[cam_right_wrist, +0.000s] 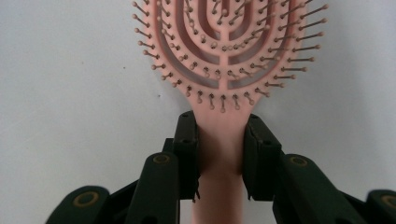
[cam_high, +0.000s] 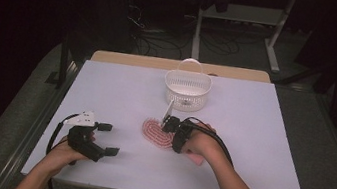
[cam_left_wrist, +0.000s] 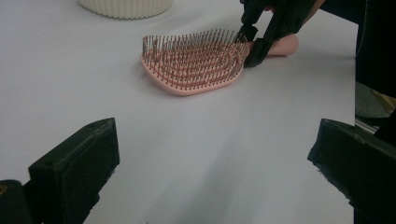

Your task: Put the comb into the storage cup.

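A pink hairbrush (cam_high: pixel 154 133) lies bristles up near the middle of the white table (cam_high: pixel 251 137). My right gripper (cam_high: pixel 172 134) is shut on the neck of its handle, one jaw pressed against each side, as the right gripper view shows with the hairbrush (cam_right_wrist: pixel 224 42) head just past my right gripper (cam_right_wrist: pixel 220 140). The handle end is hidden under the hand. My left gripper (cam_high: pixel 109 139) rests open near the front left, jaws wide apart with nothing between them. In the left gripper view the hairbrush (cam_left_wrist: pixel 196 63) lies ahead of my left gripper (cam_left_wrist: pixel 217 158), with the right gripper (cam_left_wrist: pixel 250 45) at its neck.
A white slotted basket (cam_high: pixel 187 90) with an upright handle stands behind the brush, toward the back of the table; its base (cam_left_wrist: pixel 126 7) shows at the top of the left gripper view. A wooden edge (cam_high: pixel 136 60) runs behind the table.
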A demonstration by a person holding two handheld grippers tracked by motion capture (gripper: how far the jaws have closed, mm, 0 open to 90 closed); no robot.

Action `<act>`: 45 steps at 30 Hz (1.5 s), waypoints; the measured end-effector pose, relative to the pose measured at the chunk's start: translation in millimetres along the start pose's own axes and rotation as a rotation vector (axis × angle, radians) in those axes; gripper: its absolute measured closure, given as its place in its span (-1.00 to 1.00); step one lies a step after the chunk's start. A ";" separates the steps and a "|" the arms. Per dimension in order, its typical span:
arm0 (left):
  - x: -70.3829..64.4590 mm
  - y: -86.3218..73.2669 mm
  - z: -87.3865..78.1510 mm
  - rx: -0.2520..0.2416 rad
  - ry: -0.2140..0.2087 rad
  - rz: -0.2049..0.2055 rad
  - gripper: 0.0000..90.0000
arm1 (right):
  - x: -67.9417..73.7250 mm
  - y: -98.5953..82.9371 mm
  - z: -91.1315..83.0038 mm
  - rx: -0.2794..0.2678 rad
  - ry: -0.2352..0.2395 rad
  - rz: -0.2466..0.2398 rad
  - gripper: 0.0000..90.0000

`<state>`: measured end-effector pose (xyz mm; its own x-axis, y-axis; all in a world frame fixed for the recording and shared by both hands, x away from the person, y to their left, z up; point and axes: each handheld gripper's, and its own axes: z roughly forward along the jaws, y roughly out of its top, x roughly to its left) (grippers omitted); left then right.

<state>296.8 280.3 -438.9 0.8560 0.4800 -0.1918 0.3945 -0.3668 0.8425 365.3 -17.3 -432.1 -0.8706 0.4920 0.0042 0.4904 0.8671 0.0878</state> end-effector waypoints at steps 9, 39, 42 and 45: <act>0.1 -0.2 0.3 0.000 -0.004 0.000 -0.99 | -3.2 -7.1 -1.6 -0.048 0.020 0.012 0.53; 0.7 -0.2 3.2 0.012 0.005 0.005 -0.99 | -25.8 -54.2 -27.9 -0.402 0.091 0.070 0.53; 1.0 -0.2 2.9 0.011 0.005 0.006 -0.99 | -26.4 -55.9 -30.0 -0.423 0.095 0.070 0.53; 1.0 -0.1 2.6 0.010 0.008 0.002 -0.99 | -27.5 -59.1 -33.8 -0.467 0.099 0.071 0.53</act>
<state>298.4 278.7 -440.5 0.8545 0.4851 -0.1859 0.3957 -0.3760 0.8379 358.9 -84.7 -403.7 -0.8464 0.5189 0.1194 0.4981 0.6925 0.5219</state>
